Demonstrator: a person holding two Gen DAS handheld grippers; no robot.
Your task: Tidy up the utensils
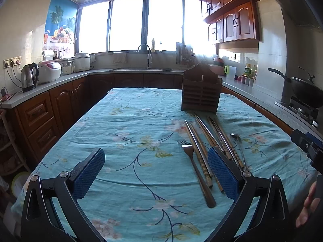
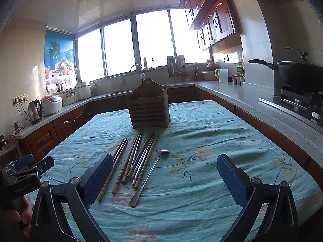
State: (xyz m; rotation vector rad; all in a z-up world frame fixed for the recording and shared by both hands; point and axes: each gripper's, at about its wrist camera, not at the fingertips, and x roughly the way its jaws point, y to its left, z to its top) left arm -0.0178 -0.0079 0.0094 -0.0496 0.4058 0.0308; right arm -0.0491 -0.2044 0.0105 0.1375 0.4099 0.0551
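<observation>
Item, left: my left tongs (image 1: 156, 173), spread wide, holding nothing, over bare desk (image 1: 121, 121) cloth. Item, near centre: fork (image 1: 193, 167), untouched. Item: chopsticks (image 2: 133, 161), a loose bundle lying flat, just right of the fork. Item: spoon (image 2: 150, 173), beside them. Item, far: wooden holder (image 2: 148, 104), upright; nothing seen standing in it. Item, right: my right tongs (image 2: 164, 178), likewise wide and empty. Sorting, by my judgement, not begun; every utensil left to stow.
</observation>
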